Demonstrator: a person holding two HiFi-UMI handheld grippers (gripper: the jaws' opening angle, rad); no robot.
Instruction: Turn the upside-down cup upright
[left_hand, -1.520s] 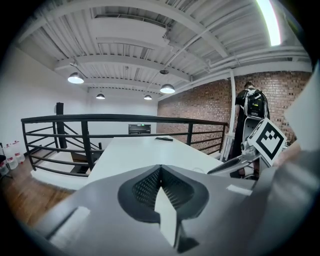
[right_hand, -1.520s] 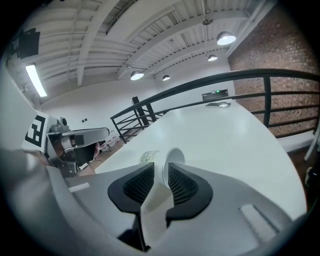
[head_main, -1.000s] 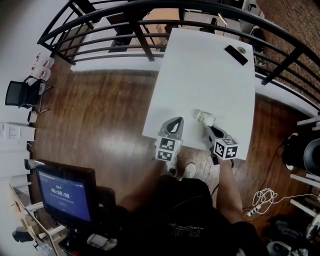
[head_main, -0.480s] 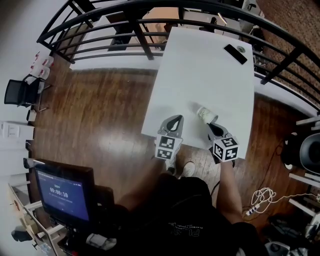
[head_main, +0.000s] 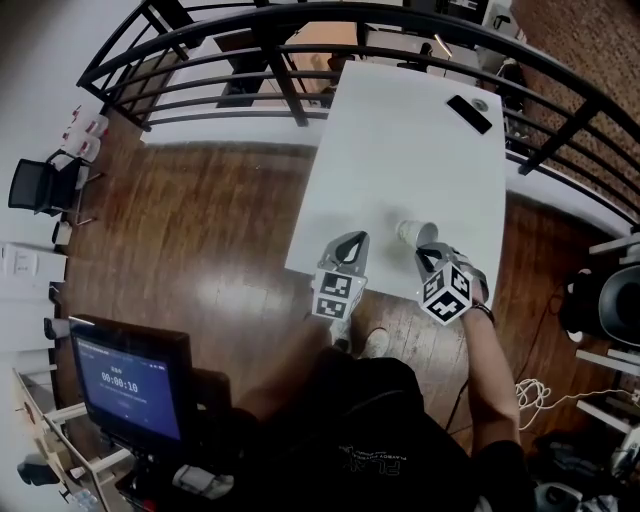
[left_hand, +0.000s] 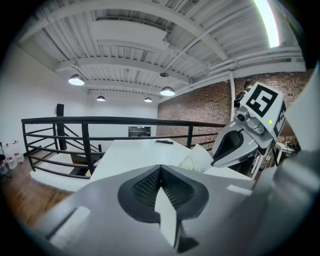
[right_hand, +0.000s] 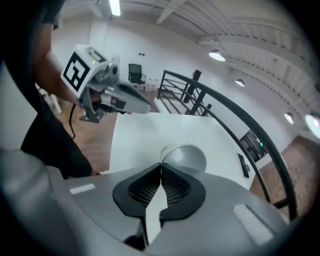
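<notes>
A white paper cup (head_main: 414, 233) hangs tilted over the near part of the white table (head_main: 400, 150), its mouth partly showing. My right gripper (head_main: 425, 253) is shut on its rim. In the right gripper view the cup (right_hand: 186, 157) pokes out just past the closed right gripper (right_hand: 160, 165), with its open mouth visible. My left gripper (head_main: 352, 241) rests at the table's near edge, left of the cup, shut with nothing in it. From the left gripper view, the cup (left_hand: 196, 159) and the right gripper (left_hand: 220, 156) appear to the right of my left gripper (left_hand: 159, 168).
A black flat device (head_main: 471, 110) and a small round object (head_main: 484, 100) lie at the table's far right end. A black railing (head_main: 290, 90) runs behind and beside the table. A monitor (head_main: 125, 380) stands at lower left, and a chair (head_main: 40, 185) at far left.
My right gripper has twisted and lifted slightly with the cup, so the cup has swung from lying sideways to a tilt with its mouth showing. The left gripper has stayed put.
</notes>
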